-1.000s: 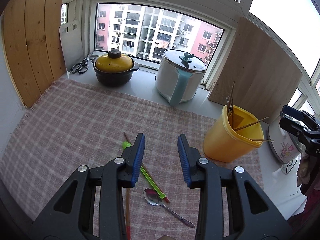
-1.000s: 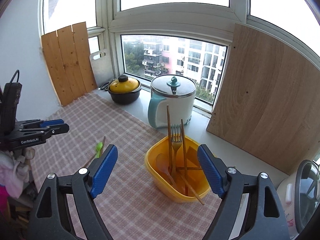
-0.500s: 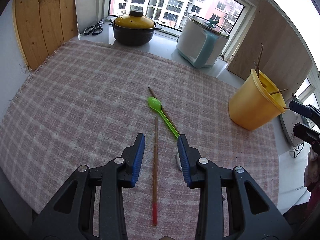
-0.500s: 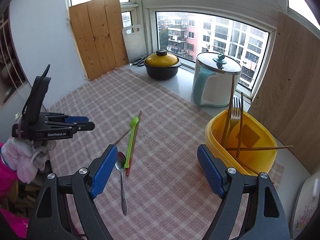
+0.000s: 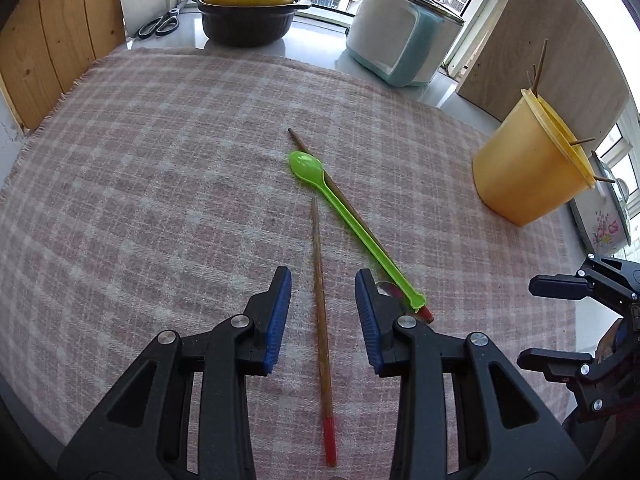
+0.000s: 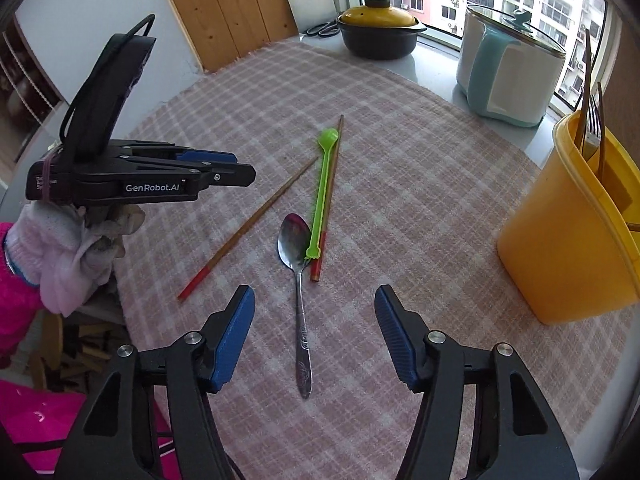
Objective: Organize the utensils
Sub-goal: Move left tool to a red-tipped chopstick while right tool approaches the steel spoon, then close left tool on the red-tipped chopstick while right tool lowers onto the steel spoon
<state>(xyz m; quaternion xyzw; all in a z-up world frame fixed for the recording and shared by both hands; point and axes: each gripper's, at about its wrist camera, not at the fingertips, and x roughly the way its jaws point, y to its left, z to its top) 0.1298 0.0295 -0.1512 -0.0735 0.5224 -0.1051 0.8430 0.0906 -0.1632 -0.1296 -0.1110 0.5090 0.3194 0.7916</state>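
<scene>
Left tool [image 5: 322, 316] part-open, tilted downward; right tool [image 6: 314, 334] wider, jaws closing, nothing gripped.

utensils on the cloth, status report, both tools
Left tool open, straddling a red-tipped chopstick. Right tool closing, empty, over the metal spoon. Green spoon lies on the second chopstick. Yellow bin unobstructed.
</scene>
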